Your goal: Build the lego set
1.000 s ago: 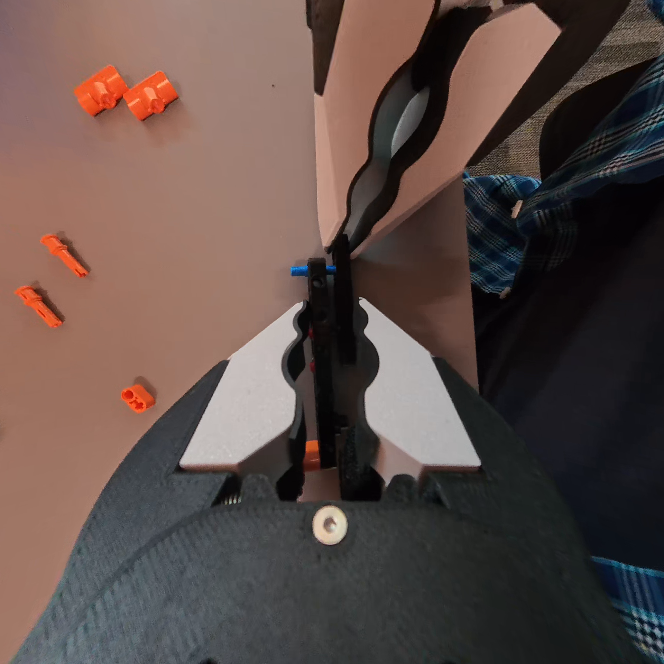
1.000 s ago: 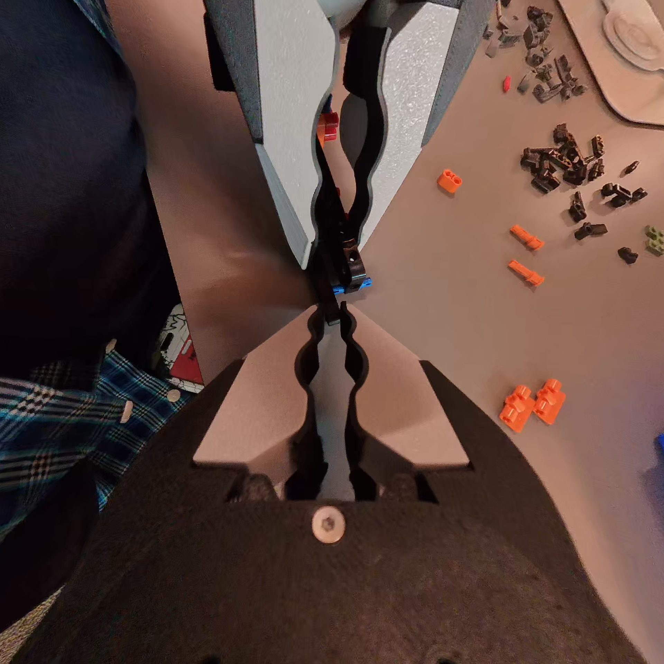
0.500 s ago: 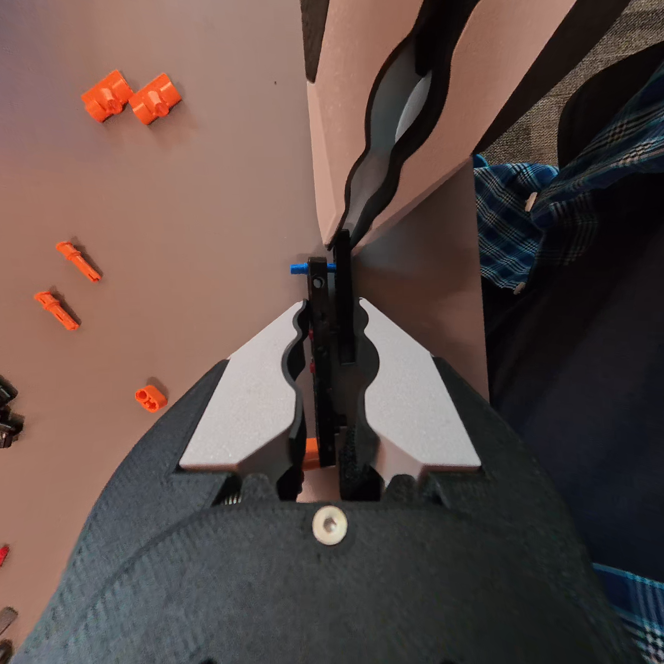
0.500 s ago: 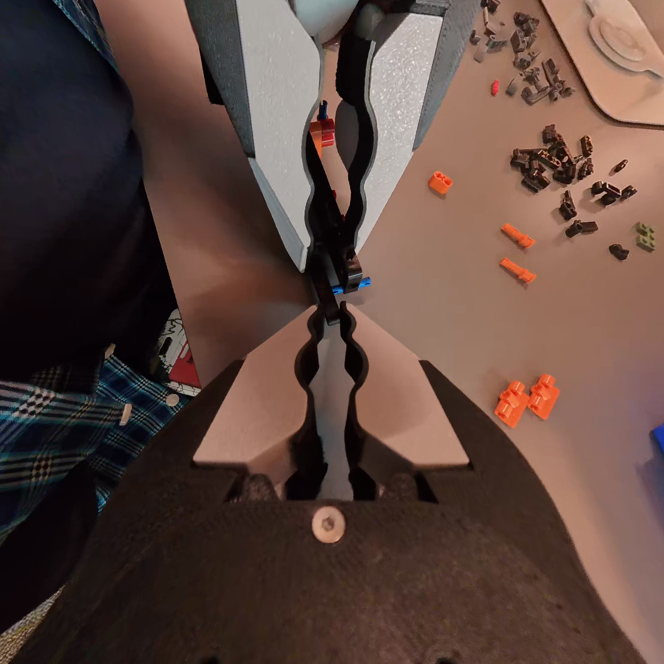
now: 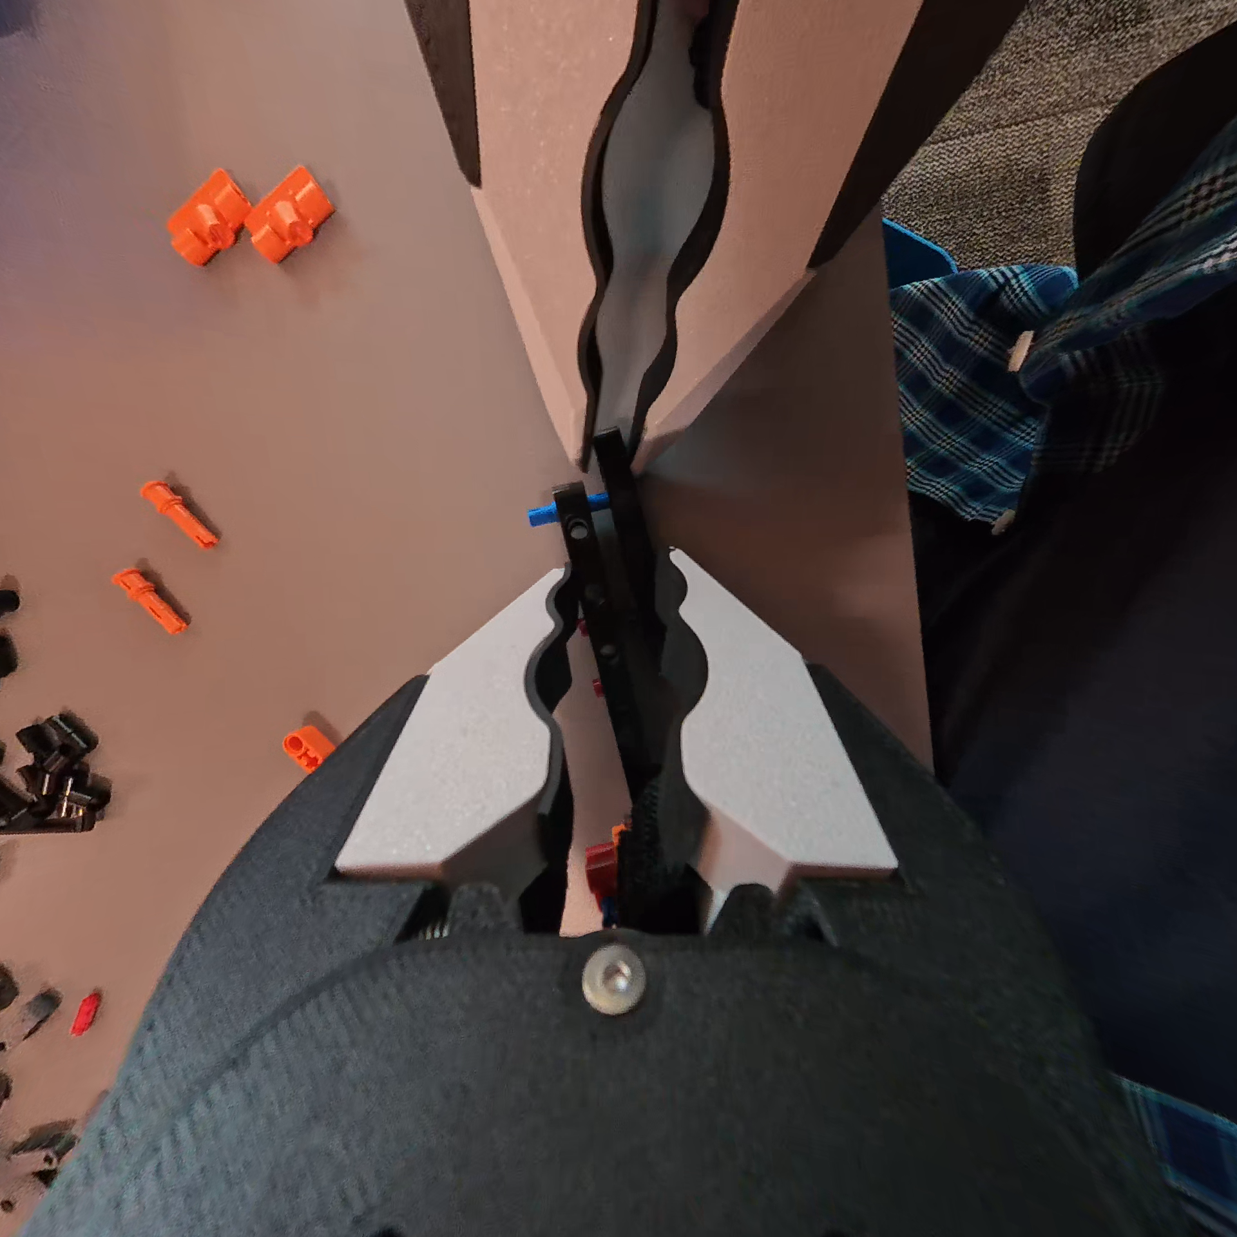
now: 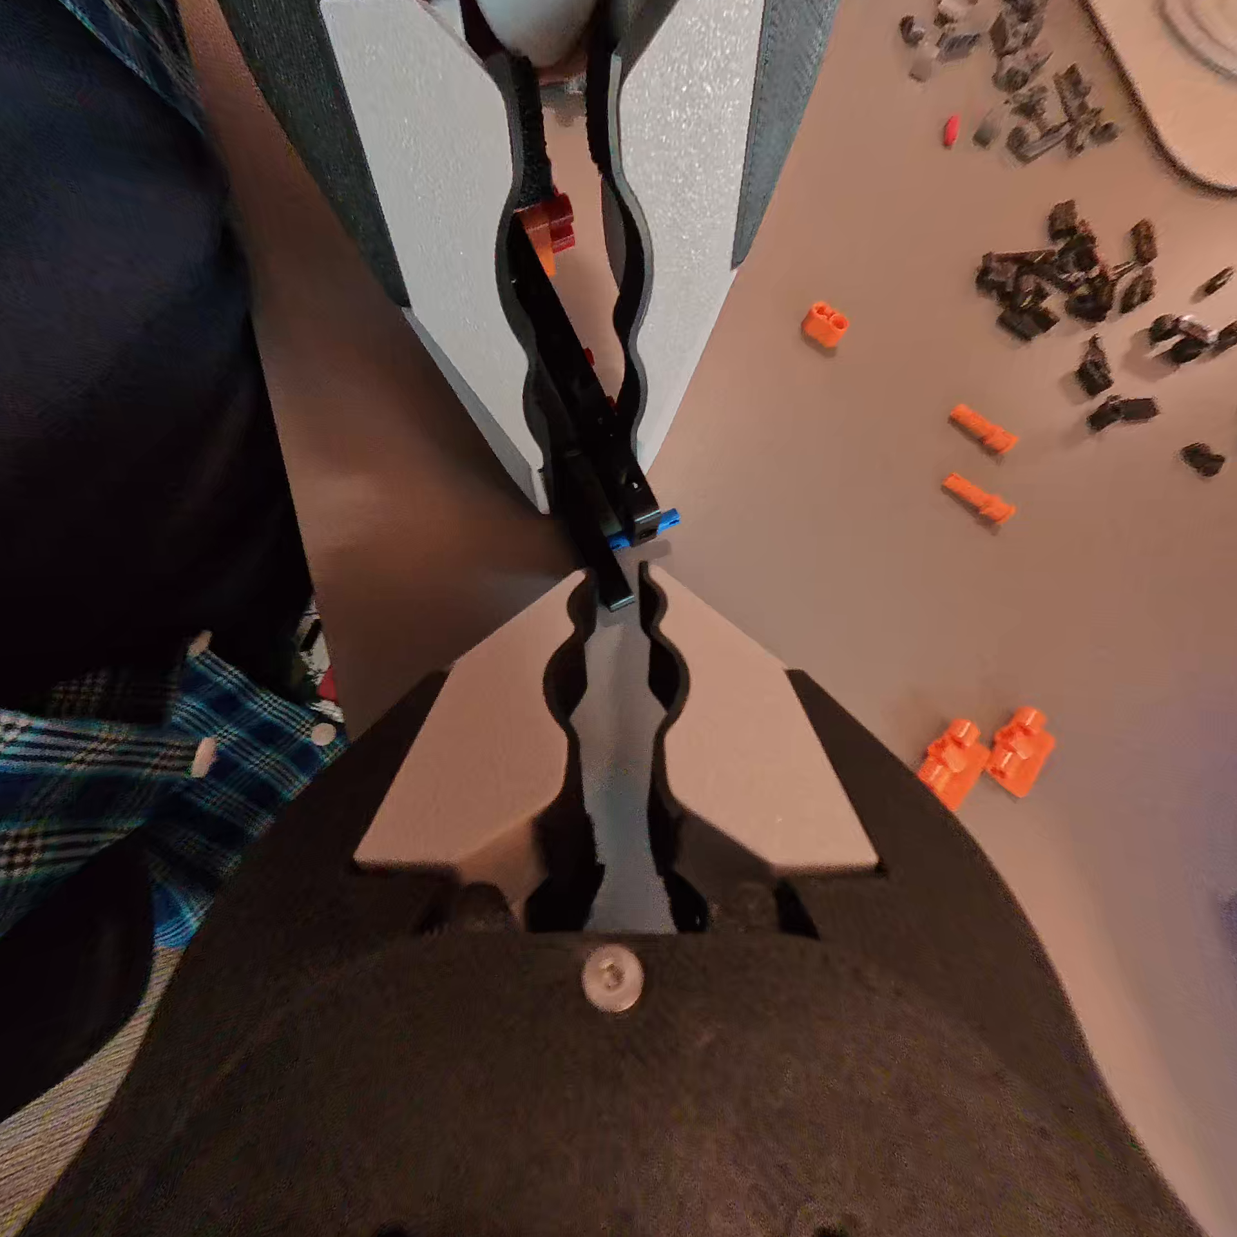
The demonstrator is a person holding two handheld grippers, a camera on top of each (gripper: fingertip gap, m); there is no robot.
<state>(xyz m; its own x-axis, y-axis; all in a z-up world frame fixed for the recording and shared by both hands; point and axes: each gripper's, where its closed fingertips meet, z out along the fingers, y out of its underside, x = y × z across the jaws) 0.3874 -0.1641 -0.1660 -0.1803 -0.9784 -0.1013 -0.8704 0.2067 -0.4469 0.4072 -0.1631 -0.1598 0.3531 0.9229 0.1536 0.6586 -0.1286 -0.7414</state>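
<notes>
Two grippers meet nose to nose over the tabletop (image 5: 335, 401), with a black lego assembly (image 5: 606, 622) of long beams bridging them, lifted clear so both can work on it. The left gripper (image 5: 619, 569) has its jaws parted around the assembly; one pad seems to touch the beams while a gap shows on the other side, so I cannot tell whether it truly clamps. The right gripper (image 6: 616, 575) stands narrowly open, with the beam tip just inside its jaws and a gap on each side, likely placed to steady or push that end.

A blue pin (image 6: 659, 522) crosses the assembly near that tip and sticks out sideways, probably only partly seated. Beyond the assembly, on the tabletop, lie two orange connector blocks (image 6: 984, 756), two orange pins (image 6: 980, 468) and a heap of dark pieces (image 6: 1071, 281), kept within reach.
</notes>
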